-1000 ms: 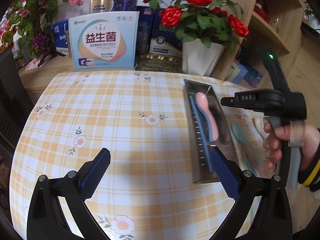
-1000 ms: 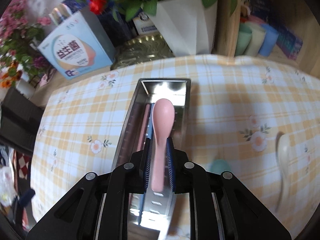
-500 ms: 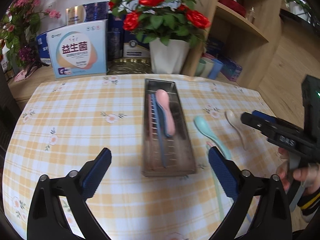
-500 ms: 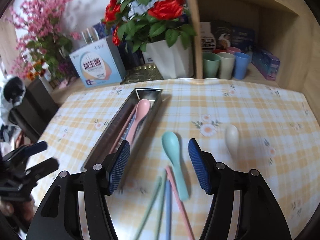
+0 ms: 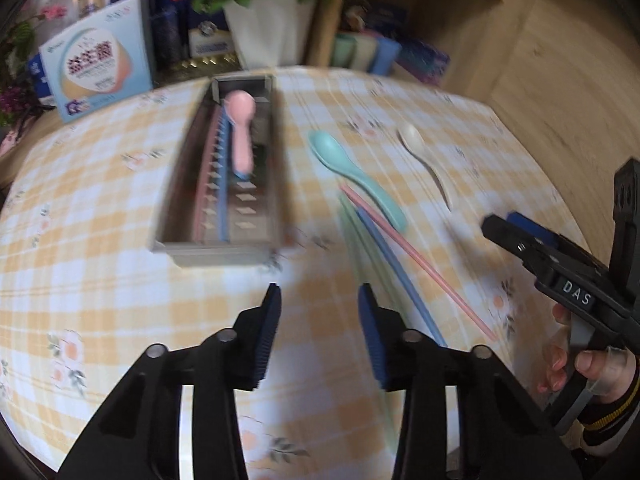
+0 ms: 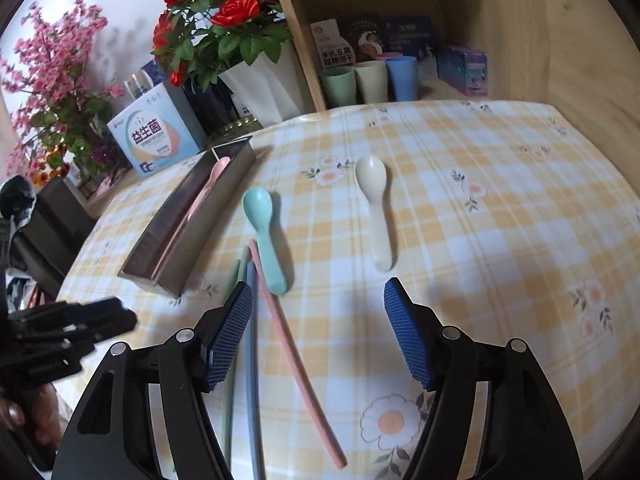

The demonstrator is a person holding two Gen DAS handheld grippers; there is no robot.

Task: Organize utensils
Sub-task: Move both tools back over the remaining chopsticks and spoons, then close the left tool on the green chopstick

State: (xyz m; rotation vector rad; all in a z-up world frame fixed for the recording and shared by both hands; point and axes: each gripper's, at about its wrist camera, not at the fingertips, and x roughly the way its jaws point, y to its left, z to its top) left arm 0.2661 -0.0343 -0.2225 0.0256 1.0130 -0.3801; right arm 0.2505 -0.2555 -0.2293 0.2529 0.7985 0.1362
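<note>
A steel tray (image 5: 176, 200) on the checked tablecloth holds a pink spoon (image 5: 240, 132) and two chopsticks. To its right lie a teal spoon (image 5: 356, 178), a cream spoon (image 5: 424, 160) and pink (image 5: 416, 256), blue (image 5: 396, 264) and green (image 5: 354, 224) chopsticks. My left gripper (image 5: 319, 300) hovers near the tray's front end, its jaws closing with only tablecloth between them. My right gripper (image 6: 319, 292) hangs over the loose utensils, jaws opening. Under it lies the pink chopstick (image 6: 296, 352), and the teal spoon (image 6: 264, 236) and cream spoon (image 6: 376, 216) lie just ahead.
Behind the table stand a white flower pot (image 6: 264, 84), a light-blue box (image 6: 154, 142) and several cups (image 6: 372, 80) on a wooden shelf. The table's curved right edge (image 5: 560, 200) is close to the person's hand (image 5: 592, 368) on the right gripper.
The right gripper let go of the pink spoon in the tray, opened, and drew back to the right over the loose utensils. The left gripper swung right and its jaws narrowed.
</note>
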